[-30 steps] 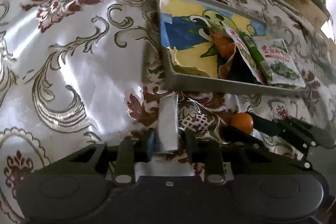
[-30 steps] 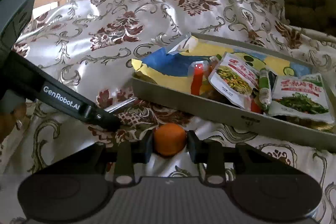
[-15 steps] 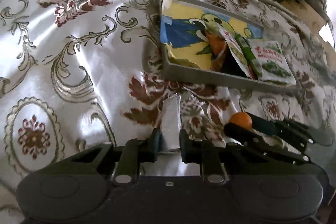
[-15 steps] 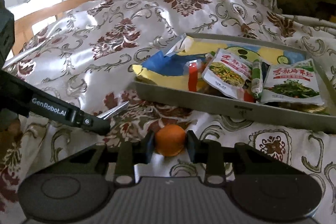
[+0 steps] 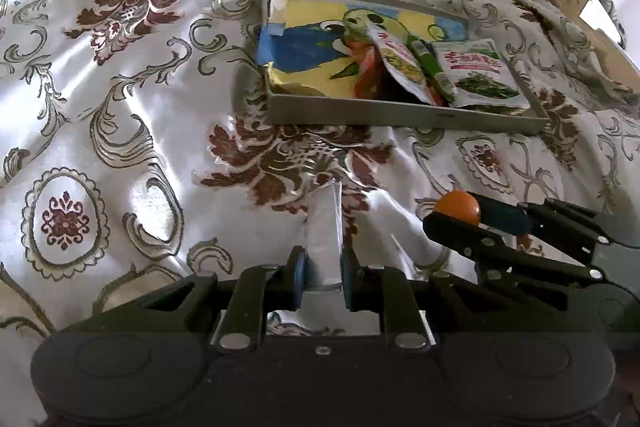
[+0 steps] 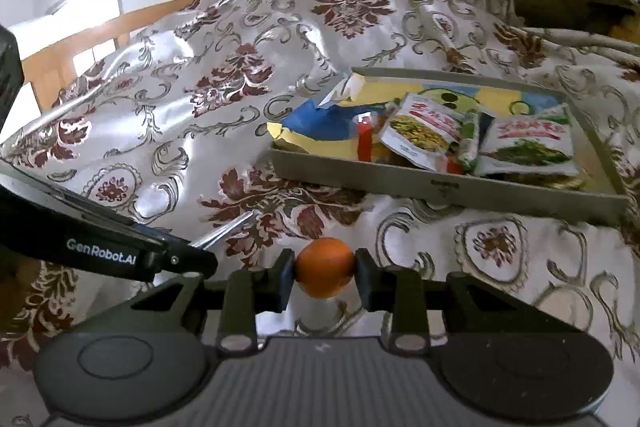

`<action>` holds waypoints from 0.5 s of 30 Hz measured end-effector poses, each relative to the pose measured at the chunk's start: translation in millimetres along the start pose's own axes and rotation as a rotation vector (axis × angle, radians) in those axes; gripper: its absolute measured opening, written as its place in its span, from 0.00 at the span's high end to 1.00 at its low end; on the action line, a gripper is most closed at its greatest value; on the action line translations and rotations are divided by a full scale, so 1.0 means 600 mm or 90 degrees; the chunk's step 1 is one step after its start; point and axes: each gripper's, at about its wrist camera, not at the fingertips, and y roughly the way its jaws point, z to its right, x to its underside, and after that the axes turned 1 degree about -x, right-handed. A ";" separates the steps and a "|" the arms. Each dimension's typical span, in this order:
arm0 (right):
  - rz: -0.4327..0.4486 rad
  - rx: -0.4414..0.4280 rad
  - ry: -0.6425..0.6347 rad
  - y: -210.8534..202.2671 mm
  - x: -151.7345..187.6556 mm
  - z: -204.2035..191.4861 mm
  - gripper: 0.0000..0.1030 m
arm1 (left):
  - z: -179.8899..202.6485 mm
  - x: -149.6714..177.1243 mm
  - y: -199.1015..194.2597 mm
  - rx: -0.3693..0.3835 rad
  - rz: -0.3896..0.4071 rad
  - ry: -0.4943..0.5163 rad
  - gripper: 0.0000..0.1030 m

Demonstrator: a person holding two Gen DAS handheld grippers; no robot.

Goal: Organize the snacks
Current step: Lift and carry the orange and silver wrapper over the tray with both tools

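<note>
Patterned cloth (image 5: 120, 99) is covering the desk. Left tool (image 5: 322, 277) is clamping a silver packet (image 5: 325, 227), long axis aimed far; right tool (image 6: 325, 269) is gripping an orange ball (image 6: 325, 267). Tray (image 6: 440, 189) is lying far-right, nearer the right tool.

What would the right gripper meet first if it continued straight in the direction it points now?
Probably the patterned cloth just ahead, since the right gripper, shut on the orange ball, points downward. The grey tray lies further on and to the right; depth is hard to judge.
</note>
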 end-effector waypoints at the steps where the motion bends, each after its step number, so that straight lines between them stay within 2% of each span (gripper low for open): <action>1: 0.001 0.002 0.004 -0.005 0.002 0.001 0.65 | 0.003 0.001 -0.002 0.000 0.001 0.002 0.81; 5: 0.005 0.001 0.021 -0.020 0.008 0.004 0.65 | 0.014 0.006 -0.011 -0.014 0.007 0.016 0.81; 15: 0.026 -0.003 0.048 -0.051 0.015 0.006 0.65 | 0.019 0.020 -0.044 -0.003 0.034 -0.017 0.81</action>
